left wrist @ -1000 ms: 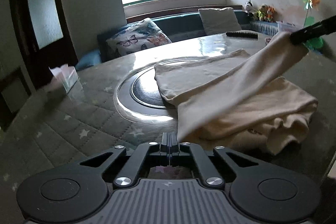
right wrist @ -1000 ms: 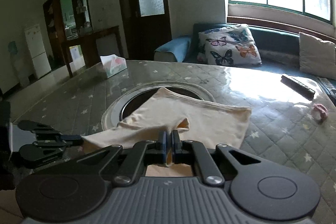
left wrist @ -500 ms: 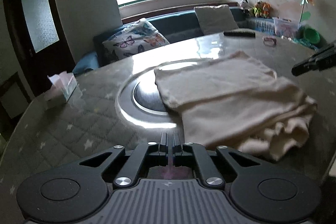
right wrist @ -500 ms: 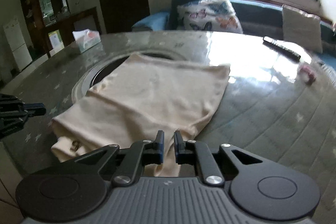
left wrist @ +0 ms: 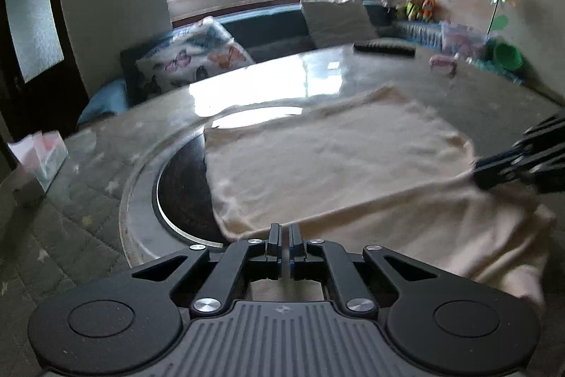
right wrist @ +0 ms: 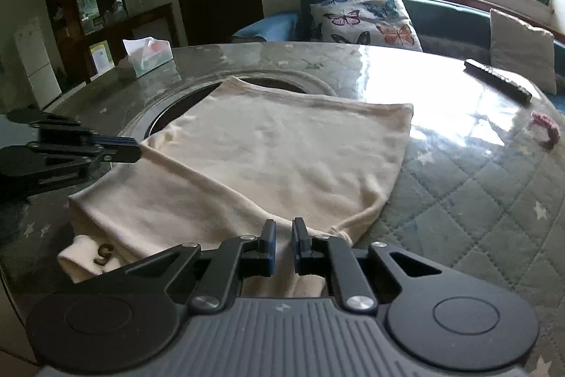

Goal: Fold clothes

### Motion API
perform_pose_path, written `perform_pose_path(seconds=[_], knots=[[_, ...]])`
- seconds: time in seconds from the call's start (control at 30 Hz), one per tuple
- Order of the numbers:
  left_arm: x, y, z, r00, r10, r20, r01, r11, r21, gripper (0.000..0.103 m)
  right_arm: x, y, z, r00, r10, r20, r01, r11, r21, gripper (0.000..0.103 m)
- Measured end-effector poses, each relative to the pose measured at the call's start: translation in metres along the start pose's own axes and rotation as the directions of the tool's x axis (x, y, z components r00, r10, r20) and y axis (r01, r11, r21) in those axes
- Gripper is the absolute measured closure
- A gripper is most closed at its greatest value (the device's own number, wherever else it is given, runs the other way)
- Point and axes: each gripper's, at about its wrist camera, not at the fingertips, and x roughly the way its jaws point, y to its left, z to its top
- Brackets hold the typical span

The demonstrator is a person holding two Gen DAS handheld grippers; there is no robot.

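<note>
A cream garment [left wrist: 335,158] lies folded on the round table, partly over the dark centre disc; it also shows in the right wrist view [right wrist: 268,158]. My left gripper [left wrist: 285,235] sits at the garment's near-left corner, jaws almost closed with a thin gap, nothing seen between them. In the right wrist view it [right wrist: 136,149] touches the cloth's left edge. My right gripper [right wrist: 283,235] is slightly open over the garment's near edge, holding nothing. In the left wrist view it [left wrist: 476,170] rests at the cloth's right edge.
The table [right wrist: 476,200] has a quilted star-pattern cover under glass, with a dark inset disc [left wrist: 183,193]. A tissue box [right wrist: 148,57], a remote [right wrist: 498,83] and a small pink item [right wrist: 547,129] lie on it. A sofa with cushions stands behind.
The right gripper let go of the raised fold, which now lies flat on the garment. Both grippers moved in low to the garment's edges; the left jaws parted a little.
</note>
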Motion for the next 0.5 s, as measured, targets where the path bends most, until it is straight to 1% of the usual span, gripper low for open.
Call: perform_pose_path(seconds=[0.1, 0.2, 0.27, 0.33, 0.4, 0.5], knots=[[0.0, 0.004, -0.003, 1.0, -0.008, 0.003, 0.008, 1.0, 0.0, 0.098, -0.005, -0.002, -0.001, 1.0, -0.002, 0.0, 0.002, 1.0, -0.007, 0.096], [-0.004, 0.002, -0.003, 1.0, -0.011, 0.011, 0.011, 1.0, 0.015, 0.097, -0.015, 0.002, -0.002, 1.0, 0.014, 0.007, -0.013, 0.999, -0.029, 0.095], [-0.003, 0.002, -0.005, 1.0, -0.008, 0.01, 0.007, 1.0, 0.031, 0.097, -0.018, 0.007, -0.004, 0.999, 0.032, -0.001, -0.032, 0.998, -0.057, 0.095], [-0.004, 0.001, -0.005, 1.0, -0.005, 0.012, 0.004, 0.999, 0.037, 0.097, -0.014, 0.01, -0.01, 0.999, 0.019, -0.033, -0.022, 0.996, -0.087, 0.095], [-0.011, 0.0, -0.006, 1.0, -0.002, 0.022, 0.0, 0.999, 0.05, 0.096, -0.014, 0.008, -0.014, 0.999, 0.015, -0.037, -0.018, 0.995, -0.094, 0.095], [-0.025, 0.0, -0.008, 0.999, -0.006, 0.037, 0.003, 0.997, 0.083, 0.095, -0.025, 0.01, -0.011, 1.0, 0.017, -0.016, -0.019, 0.995, -0.097, 0.094]])
